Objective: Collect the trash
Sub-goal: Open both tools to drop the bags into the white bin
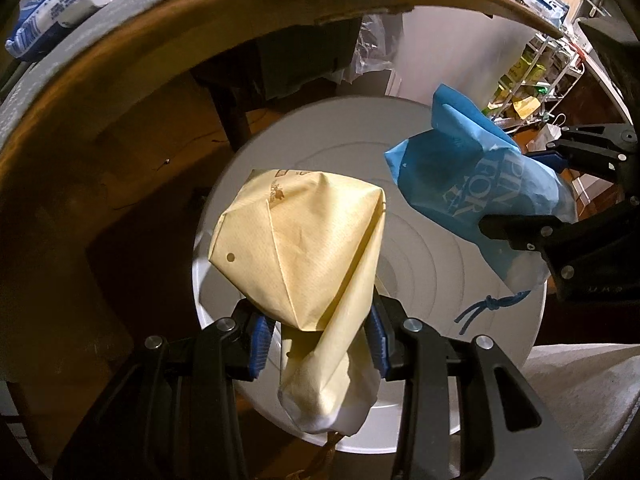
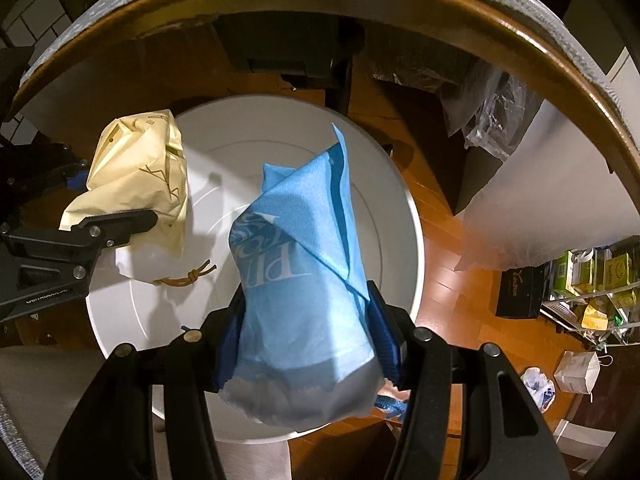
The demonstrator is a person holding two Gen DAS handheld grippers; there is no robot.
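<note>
My left gripper (image 1: 318, 338) is shut on a crumpled yellow paper bag (image 1: 304, 240) and holds it over a round white bin (image 1: 472, 248) that stands on the floor below the table edge. My right gripper (image 2: 308, 332) is shut on a crumpled blue paper bag (image 2: 304, 264) over the same bin (image 2: 384, 200). In the left wrist view the blue bag (image 1: 472, 168) and right gripper sit at the right. In the right wrist view the yellow bag (image 2: 140, 168) and left gripper sit at the left. Both bags hang in the air, apart from each other.
The round table's wooden rim (image 1: 132, 36) arcs overhead, with a blue-white packet (image 1: 64, 4) on top. Table legs and a dark box (image 2: 288, 48) stand behind the bin. A wire shelf with boxes (image 2: 592, 280) and a small paper bag (image 2: 578, 372) stand on the floor at the right.
</note>
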